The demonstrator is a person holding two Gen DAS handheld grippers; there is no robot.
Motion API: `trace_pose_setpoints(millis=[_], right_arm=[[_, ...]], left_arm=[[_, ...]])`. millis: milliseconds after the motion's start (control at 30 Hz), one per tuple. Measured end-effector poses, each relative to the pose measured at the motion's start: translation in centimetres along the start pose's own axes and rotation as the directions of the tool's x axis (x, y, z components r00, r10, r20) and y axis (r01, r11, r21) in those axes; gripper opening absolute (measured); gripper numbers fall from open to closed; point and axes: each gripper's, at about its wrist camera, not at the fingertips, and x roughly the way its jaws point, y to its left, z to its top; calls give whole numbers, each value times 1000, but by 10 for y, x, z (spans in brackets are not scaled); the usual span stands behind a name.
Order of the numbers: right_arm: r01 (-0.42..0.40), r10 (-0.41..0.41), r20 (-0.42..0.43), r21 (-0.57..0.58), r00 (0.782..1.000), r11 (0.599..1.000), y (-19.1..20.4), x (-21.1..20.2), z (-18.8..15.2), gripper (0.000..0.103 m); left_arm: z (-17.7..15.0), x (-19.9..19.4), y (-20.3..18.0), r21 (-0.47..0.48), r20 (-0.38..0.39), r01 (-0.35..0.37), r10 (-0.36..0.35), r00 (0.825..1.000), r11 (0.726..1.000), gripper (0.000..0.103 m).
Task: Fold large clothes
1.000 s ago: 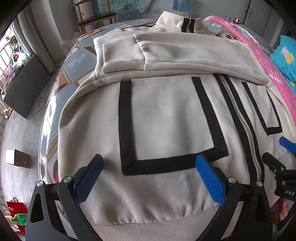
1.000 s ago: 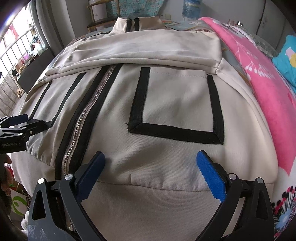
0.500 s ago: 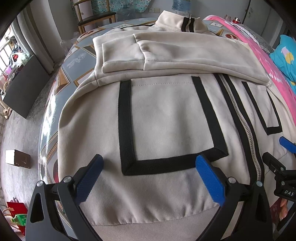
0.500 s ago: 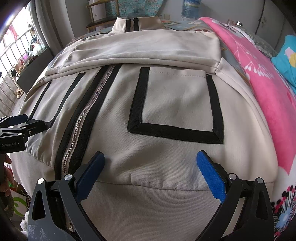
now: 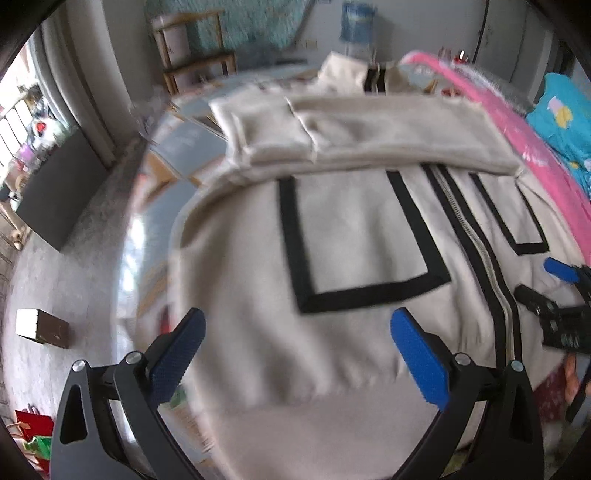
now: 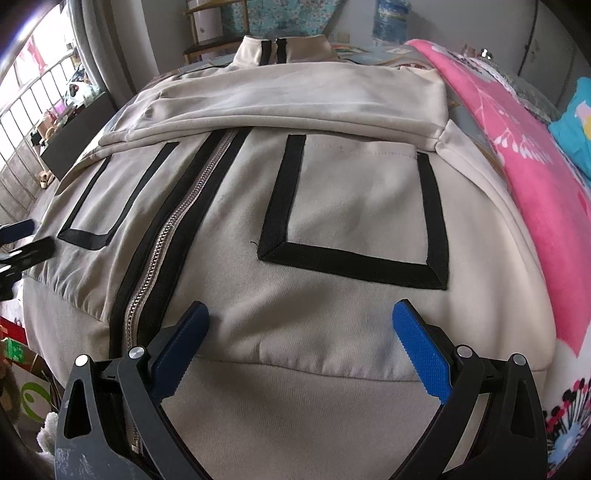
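The cream jacket (image 6: 332, 221) is lying zipped, sleeves folded across its chest, its hem overhanging the counter's (image 5: 173, 147) near edge. The left gripper (image 5: 295, 343) and right gripper (image 6: 299, 332) are hovering released over the hem. Only the left view is showing floor and a small box (image 5: 40, 326); only the right is showing the pink blanket's (image 6: 535, 192) flowered end.

This was a lived-in room of a home. Beyond the right claw (image 6: 301, 326), a pink floral blanket (image 6: 535, 192) lay along the right, with a turquoise printed cloth (image 6: 576, 125) past it. Far ahead stood a wooden chair (image 6: 214, 33) and a large water bottle (image 6: 391, 18) against the wall. Off to the left, a railed window (image 6: 33, 110) lit a dark low cabinet (image 6: 77, 129) crowded with small household things. Left of the left claw (image 5: 295, 332), a small box (image 5: 40, 326) sat on the grey floor (image 5: 74, 258).
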Motion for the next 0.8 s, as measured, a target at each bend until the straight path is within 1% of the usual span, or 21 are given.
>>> trace_pose_setpoints(millis=[33,133,233,333,367,400,433,500,533,600,633,700,767,800], right_arm=[[1,-1,5,0,1000,1000,0,0,-1,96],[1,-1,0,-3,1000,1000,1,0,-1,96],[0,0,-9,-7,1000,1000,1,0,1,96],[0,0,-13,-10,1000,1000,1,1,2,96],[0,0,-14,-11,1000,1000,1,1,2,96],[1,-1,-16,-11,1000,1000,1,1,2,96],[1,-1,-18,-12,1000,1000,1,1,3,96],[2,-2,-25,-12,1000,1000,2,2,4,96],[2,-2,-29,-12,1000,1000,2,2,4,96],[2,-2,-36,-13,999,1000,2,3,5,96],[2,-2,-37,-13,999,1000,2,3,6,96],[2,-2,-36,-13,999,1000,2,3,6,96],[3,-3,-35,-12,999,1000,2,4,7,96],[3,-4,-34,-12,999,1000,2,4,8,96]], left_arm=[[-10,-12,6,0,29,-15,15,999,1000,98],[-36,-34,19,-13,63,-30,31,998,999,98],[-59,-46,24,-21,68,-33,35,997,999,98],[-82,-44,25,-47,37,-25,27,999,999,98],[-89,-41,26,-65,22,-11,12,1000,998,96],[-95,-38,28,-88,11,6,-5,1000,996,92],[-99,-34,30,-115,0,27,-27,1000,993,90],[-105,-27,35,-173,-8,74,-77,997,982,85],[-107,-25,37,-196,-9,94,-98,995,976,80],[-111,-18,46,-258,-11,166,-175,985,952,69],[-113,-15,50,-280,-16,188,-200,980,941,67],[-115,-9,55,-308,-26,215,-234,972,927,59],[-118,-6,59,-330,-21,251,-273,962,910,57],[-118,-4,60,-339,-17,273,-296,955,900,54]])
